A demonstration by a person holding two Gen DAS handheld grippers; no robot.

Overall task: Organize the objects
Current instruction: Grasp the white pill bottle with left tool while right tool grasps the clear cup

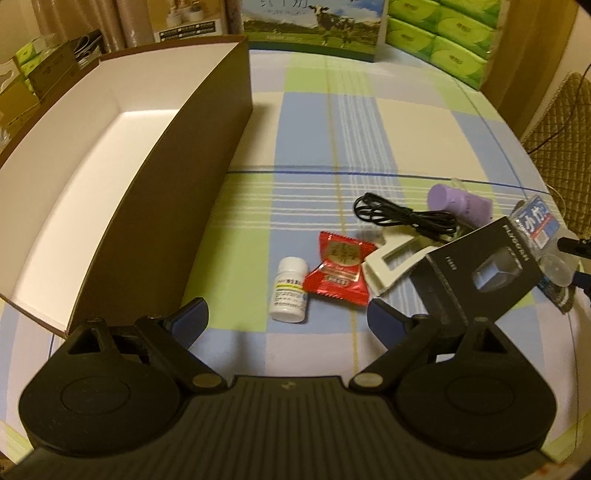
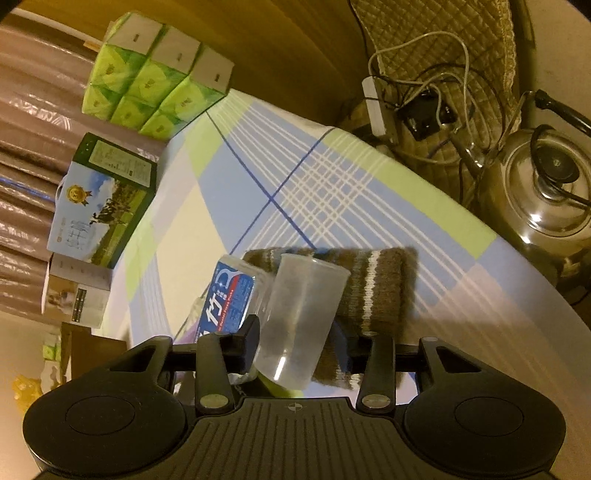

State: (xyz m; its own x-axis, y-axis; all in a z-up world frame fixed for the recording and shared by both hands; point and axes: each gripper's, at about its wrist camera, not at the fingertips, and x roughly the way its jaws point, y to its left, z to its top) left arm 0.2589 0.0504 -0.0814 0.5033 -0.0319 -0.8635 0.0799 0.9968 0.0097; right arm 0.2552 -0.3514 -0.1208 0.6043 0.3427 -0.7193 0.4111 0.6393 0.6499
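In the left wrist view my left gripper (image 1: 288,317) is open and empty, just above the tablecloth. Straight ahead lie a white pill bottle (image 1: 289,290) and a red candy packet (image 1: 340,268). Further right are a white plastic frame (image 1: 388,264), a black cable (image 1: 402,218), a purple cylinder (image 1: 456,203) and a black product box (image 1: 484,264). The open brown box (image 1: 122,162) with white inside stands at the left. In the right wrist view my right gripper (image 2: 297,341) is shut on a clear plastic cup (image 2: 301,317), held tilted above a striped brown sock (image 2: 373,284) and a blue floss-pick pack (image 2: 229,299).
A milk carton box (image 1: 314,26) and stacked green tissue packs (image 1: 443,33) stand along the table's far edge. Off the table's right side are a quilted chair with a power strip and wires (image 2: 413,99) and a steel kettle (image 2: 546,192).
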